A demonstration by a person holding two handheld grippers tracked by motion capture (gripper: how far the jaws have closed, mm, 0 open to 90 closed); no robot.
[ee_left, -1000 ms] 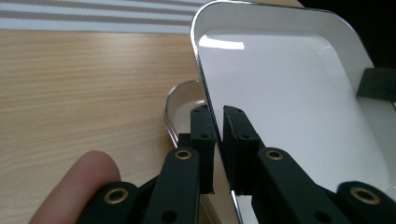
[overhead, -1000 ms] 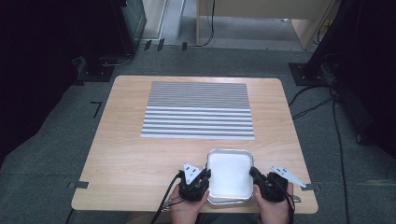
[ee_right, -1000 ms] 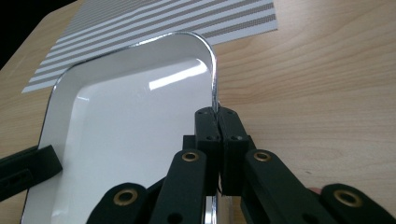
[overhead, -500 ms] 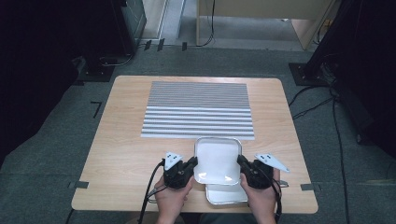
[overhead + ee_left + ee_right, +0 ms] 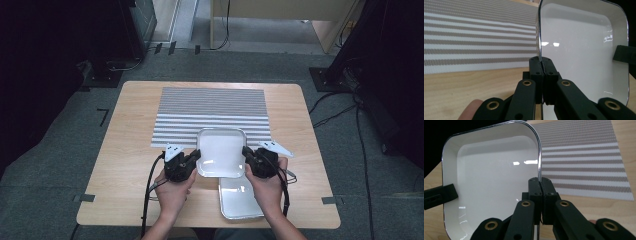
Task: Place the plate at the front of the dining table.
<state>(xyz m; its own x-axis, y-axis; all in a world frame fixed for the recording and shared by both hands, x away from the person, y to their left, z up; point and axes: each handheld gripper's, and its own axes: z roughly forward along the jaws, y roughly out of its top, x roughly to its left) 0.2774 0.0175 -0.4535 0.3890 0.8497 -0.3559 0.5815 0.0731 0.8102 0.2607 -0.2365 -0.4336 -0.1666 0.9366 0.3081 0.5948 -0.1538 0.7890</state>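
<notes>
Tray in my grip: white tray (image 5: 221, 152) with a dark metal rim, held between both grippers above the near half of the tabletop (image 5: 130, 150), its far edge over the mat.
Left gripper: my left gripper (image 5: 194, 158) is clamped on the tray's left rim; in the left gripper view (image 5: 541, 62) I see its jaws pressed together with the thin rim pinched between them.
Right gripper: my right gripper (image 5: 248, 154) is clamped on the opposite rim; the right gripper view (image 5: 540, 182) shows the same pinch on the edge.
Second tray: another white tray (image 5: 240, 199) lies flat on the tabletop near the front edge, partly under the held one and beside my right hand (image 5: 265, 190).
Mat: striped grey and white mat (image 5: 212, 110) lies flat across the far middle of the tabletop.
</notes>
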